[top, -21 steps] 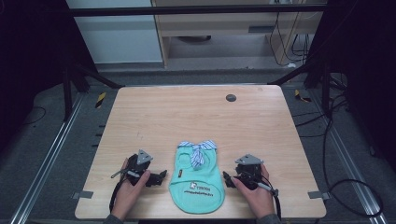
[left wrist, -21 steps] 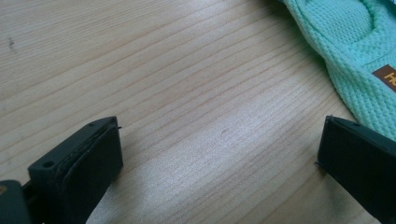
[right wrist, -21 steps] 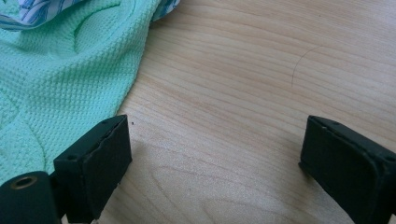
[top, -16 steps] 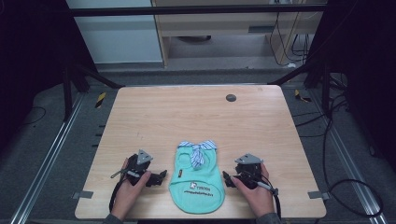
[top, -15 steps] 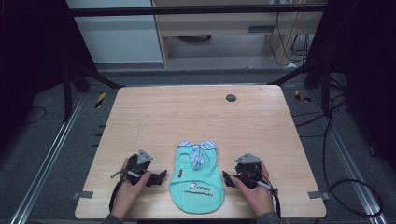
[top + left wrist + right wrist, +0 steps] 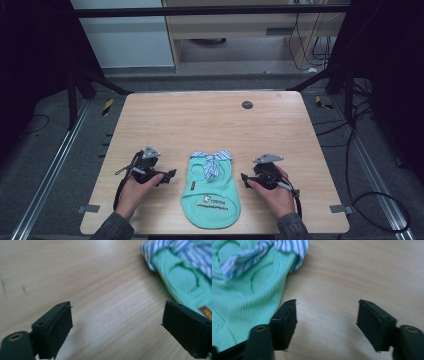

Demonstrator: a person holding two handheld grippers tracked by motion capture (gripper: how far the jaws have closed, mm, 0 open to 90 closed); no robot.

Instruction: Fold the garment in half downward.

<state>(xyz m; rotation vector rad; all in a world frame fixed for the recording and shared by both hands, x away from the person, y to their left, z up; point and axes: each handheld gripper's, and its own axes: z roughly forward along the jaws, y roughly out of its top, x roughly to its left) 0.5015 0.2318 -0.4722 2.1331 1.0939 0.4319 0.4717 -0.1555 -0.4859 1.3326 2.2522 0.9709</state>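
A pale wooden table [image 6: 210, 125] with rounded corners and fine lengthwise grain carries everything; a small dark round disc [image 6: 247, 105] sits near its far edge. Near the person's edge, midway between the two hands, lies a small mint-green garment [image 6: 211, 197], ribbed knit, flat, rounded at the near hem, with a blue-and-white striped collar or bow [image 6: 212, 161] bunched at its far end. White lettering is printed on its front and a small brown tag shows at one edge, both too small or blurred to read.

The left gripper [image 6: 169, 175], held in the left hand [image 6: 134, 192], rests on the table just beside the garment's left edge. In the left gripper view its black blocky jaws stand wide apart over bare wood, holding nothing, the green knit just beyond the right jaw.

The right gripper [image 6: 244, 178], in the right hand [image 6: 274, 195], sits just beside the garment's right edge. Its jaws are likewise spread wide and empty, with the ribbed cloth by one jaw
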